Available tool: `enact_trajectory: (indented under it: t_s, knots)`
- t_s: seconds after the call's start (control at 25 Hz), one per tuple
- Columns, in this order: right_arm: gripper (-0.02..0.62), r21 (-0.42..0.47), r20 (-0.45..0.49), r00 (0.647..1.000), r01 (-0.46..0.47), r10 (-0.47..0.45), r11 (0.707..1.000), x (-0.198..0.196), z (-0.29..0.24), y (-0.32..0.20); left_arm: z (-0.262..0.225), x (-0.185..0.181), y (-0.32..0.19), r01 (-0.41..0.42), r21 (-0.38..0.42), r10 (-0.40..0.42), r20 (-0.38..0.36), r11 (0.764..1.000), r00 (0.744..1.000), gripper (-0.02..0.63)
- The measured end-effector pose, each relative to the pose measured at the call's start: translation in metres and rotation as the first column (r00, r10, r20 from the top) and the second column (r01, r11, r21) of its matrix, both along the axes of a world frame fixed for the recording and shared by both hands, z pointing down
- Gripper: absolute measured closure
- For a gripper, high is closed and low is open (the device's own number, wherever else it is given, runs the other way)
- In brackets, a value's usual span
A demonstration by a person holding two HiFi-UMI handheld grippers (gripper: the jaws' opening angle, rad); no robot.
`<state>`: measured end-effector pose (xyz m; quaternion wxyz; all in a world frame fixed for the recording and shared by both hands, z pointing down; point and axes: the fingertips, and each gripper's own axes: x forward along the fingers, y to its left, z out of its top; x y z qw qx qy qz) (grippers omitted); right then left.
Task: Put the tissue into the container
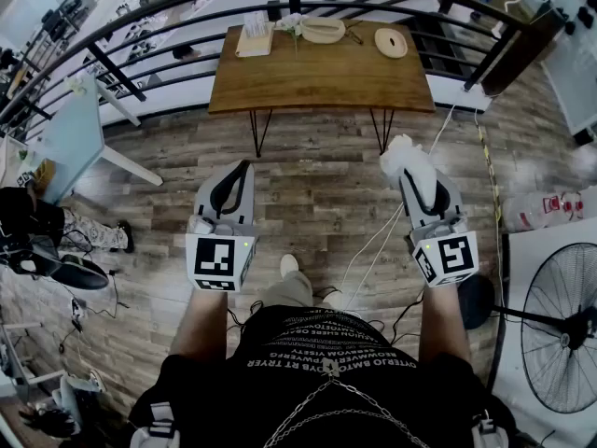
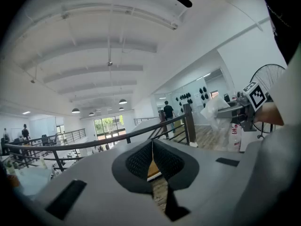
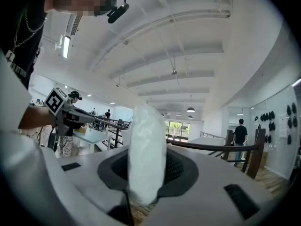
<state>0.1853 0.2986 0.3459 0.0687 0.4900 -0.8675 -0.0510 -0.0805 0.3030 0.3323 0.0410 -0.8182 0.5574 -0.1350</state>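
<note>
A white, soft tissue pack [image 1: 404, 154] sticks up from between the jaws of my right gripper [image 1: 413, 177], which is shut on it. In the right gripper view the tissue pack [image 3: 147, 149] stands upright between the dark pads and fills the gap. My left gripper [image 1: 242, 166] is held level beside it, shut, with nothing in it; its jaws [image 2: 151, 147] meet along a thin seam. Both hang over the wood floor, well short of the wooden table [image 1: 317, 87]. A pale oval container [image 1: 322, 29] lies at the table's far edge.
On the table are also a round lid [image 1: 391, 42] and a box of paper [image 1: 254, 37]. A black railing [image 1: 187, 12] runs behind it. A standing fan [image 1: 560, 334] is at the right, a white table [image 1: 70, 138] at the left, and cables [image 1: 373, 250] cross the floor.
</note>
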Motion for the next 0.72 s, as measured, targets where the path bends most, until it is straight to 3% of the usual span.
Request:
enact_trajectory:
  t_s: [0.36, 0.72]
  knots:
    - [0.477, -0.007, 0.063, 0.997, -0.041, 0.042, 0.999, -0.034, -0.008, -0.016, -0.006, -0.039, -0.013, -0.050, 0.036, 0.050, 0.019, 0.998, 0.999, 0.577]
    - [0.477, -0.006, 0.046, 0.993, -0.109, 0.110, 0.994, -0.078, -0.016, -0.039, 0.007, -0.100, -0.048, -0.077, 0.066, 0.080, -0.046, 0.995, 0.996, 0.577]
